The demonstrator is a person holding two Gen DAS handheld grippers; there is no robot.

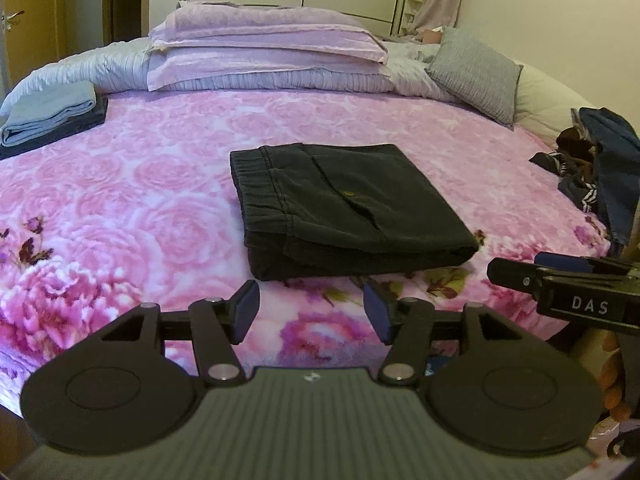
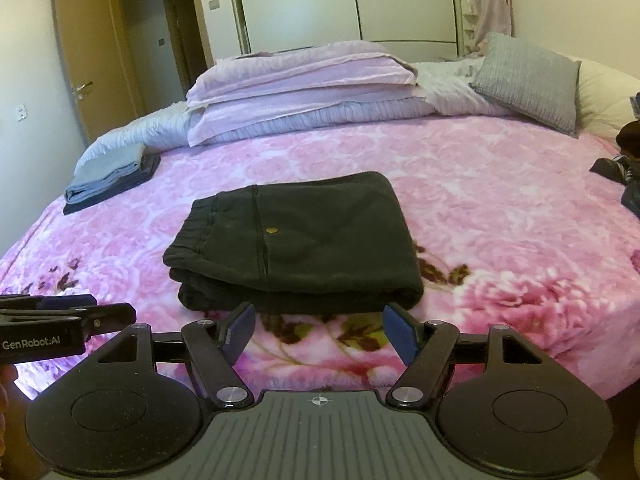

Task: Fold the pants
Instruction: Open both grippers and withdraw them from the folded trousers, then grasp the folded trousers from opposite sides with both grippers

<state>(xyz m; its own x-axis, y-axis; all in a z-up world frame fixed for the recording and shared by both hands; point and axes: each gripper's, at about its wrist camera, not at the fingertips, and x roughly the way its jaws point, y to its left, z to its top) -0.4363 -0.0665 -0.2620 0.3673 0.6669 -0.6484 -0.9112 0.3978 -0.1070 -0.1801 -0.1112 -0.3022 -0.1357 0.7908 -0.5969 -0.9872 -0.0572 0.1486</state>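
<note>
Black pants (image 1: 352, 208) lie folded into a compact rectangle on the pink floral bedspread (image 1: 160, 184), waistband to the left, a small brass button on top. In the right wrist view the same pants (image 2: 296, 244) sit just beyond the fingers. My left gripper (image 1: 312, 312) hovers near the bed's front edge, short of the pants, open with nothing between its blue pads. My right gripper (image 2: 318, 332) is open wide and empty too, just in front of the pants' near fold. Each gripper shows at the edge of the other's view.
A folded stack of blue and dark clothes (image 1: 52, 116) lies at the bed's left. Pink pillows (image 1: 264, 48) and a grey cushion (image 1: 476, 72) are at the far side. A heap of unfolded dark clothes (image 1: 600, 164) sits at the right edge.
</note>
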